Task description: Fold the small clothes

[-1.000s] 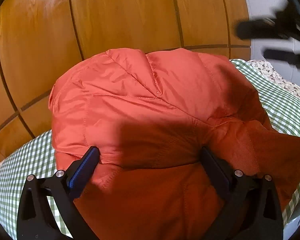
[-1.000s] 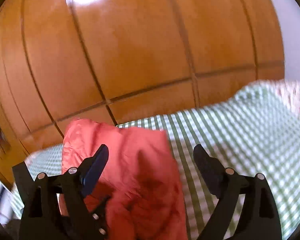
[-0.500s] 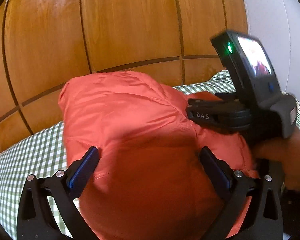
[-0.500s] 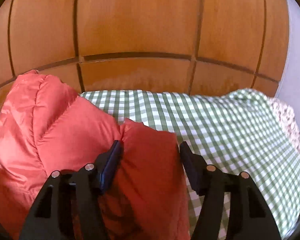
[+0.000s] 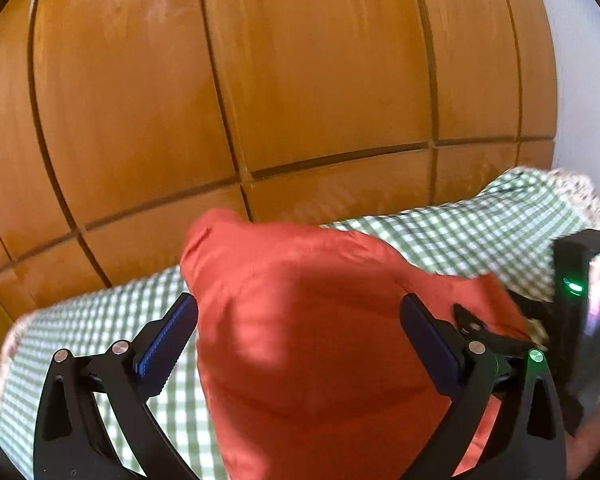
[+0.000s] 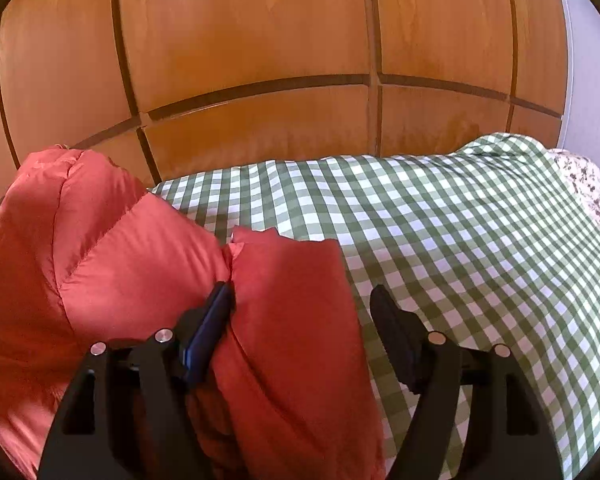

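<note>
Altogether: one garment, one bed, two tools.

Item 1. Orange padded jacket (image 5: 300, 340), one only, quilted seams showing in the right wrist view (image 6: 112, 248). It lies bunched on the bed toward the far edge, next to the wooden wall panelling (image 5: 260, 80).

Item 2. Bed, one, covered by a green-and-white checked cloth (image 6: 460, 220). A floral-patterned fabric (image 6: 584, 184) shows at the far right corner, clear only in the right wrist view.

Item 3. Left hand-held gripper (image 5: 298, 336), jaws spread wide, jacket bulk between the pads, no grip visible on it.

Item 4. Right hand-held gripper (image 6: 302, 316), jaws parted about halfway, a fold of the jacket lying between them; its left pad (image 6: 210, 328) presses against the fabric, the right pad stands clear over the checked cloth.

View differences: the left wrist view alone shows the other tool's body (image 5: 576, 312) at the right edge, with a green indicator light and a blurred screen. The right wrist view alone shows the wide bare stretch of checked cloth.

Writing: none legible in either view.
</note>
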Tool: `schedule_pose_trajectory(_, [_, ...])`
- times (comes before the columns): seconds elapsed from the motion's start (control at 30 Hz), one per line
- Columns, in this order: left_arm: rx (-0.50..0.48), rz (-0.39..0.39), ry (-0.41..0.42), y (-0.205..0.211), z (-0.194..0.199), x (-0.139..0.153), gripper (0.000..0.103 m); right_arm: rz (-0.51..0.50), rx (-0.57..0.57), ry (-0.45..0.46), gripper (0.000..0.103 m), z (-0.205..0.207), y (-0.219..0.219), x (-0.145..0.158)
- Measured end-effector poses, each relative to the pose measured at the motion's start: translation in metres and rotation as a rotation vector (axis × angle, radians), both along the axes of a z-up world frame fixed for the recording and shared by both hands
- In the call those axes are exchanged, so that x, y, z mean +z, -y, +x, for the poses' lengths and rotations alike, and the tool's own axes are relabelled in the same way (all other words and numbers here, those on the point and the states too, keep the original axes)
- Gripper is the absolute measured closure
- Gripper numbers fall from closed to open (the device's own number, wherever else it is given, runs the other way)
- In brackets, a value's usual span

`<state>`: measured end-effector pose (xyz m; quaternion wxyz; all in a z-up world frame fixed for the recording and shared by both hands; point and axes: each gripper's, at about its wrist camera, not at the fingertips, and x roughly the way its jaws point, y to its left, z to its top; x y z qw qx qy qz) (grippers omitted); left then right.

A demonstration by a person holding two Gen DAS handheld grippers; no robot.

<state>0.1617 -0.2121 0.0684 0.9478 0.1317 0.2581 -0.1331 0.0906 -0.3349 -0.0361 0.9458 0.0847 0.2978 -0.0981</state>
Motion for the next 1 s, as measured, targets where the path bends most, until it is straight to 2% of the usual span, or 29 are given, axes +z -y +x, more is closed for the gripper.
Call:
schedule_pose_trajectory(0.13, [0.042,0.101,-0.055,0.015,0.028,-0.023,0.004,0.040,-0.014,-0.002,0.021,0.000,0.007,-0.003])
schedule_pose_trajectory(0.33, [0.076,0.085,-0.096,0.012,0.041,-0.043,0.003,0.102,-0.023,-0.026,0.012,0.005,0.016,-0.009])
schedule_pose_trajectory(0.73, [0.100,0.105,-0.178,0.016,0.066,-0.079,0.003,0.116,-0.035,-0.106,0.008,0.021,0.020,-0.019])
schedule_pose_trajectory(1.0, [0.111,0.068,-0.202,0.015,0.080,-0.095,0.003,0.127,-0.042,-0.142,0.007,0.034,0.023,-0.030])
